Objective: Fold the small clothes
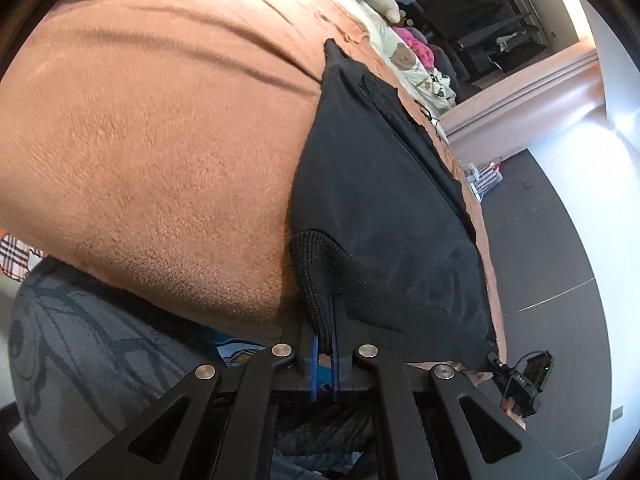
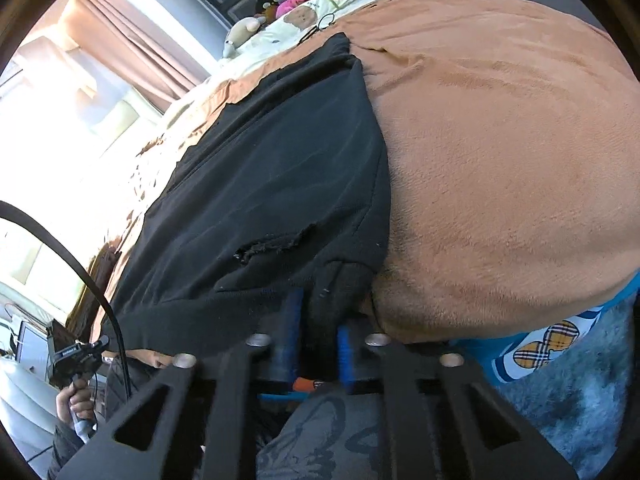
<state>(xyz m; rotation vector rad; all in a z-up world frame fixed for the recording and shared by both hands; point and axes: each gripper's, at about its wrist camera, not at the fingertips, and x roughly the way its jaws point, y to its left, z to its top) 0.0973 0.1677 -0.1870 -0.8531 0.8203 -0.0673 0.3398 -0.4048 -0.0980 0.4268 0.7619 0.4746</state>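
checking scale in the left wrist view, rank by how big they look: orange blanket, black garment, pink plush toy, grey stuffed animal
1. orange blanket, fills most of the view
2. black garment
3. and 4. unsure: pink plush toy and grey stuffed animal look alike in size, both small and far from the camera

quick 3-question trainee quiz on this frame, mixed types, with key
1. True or false: the left gripper is shut on the black garment.
2. What does the garment lie on? A) bare floor B) brown blanket C) wooden table
3. Which part of the garment does the right gripper pinch?

Key:
1. True.
2. B, the brown blanket.
3. Its ribbed knit hem, at a near corner.
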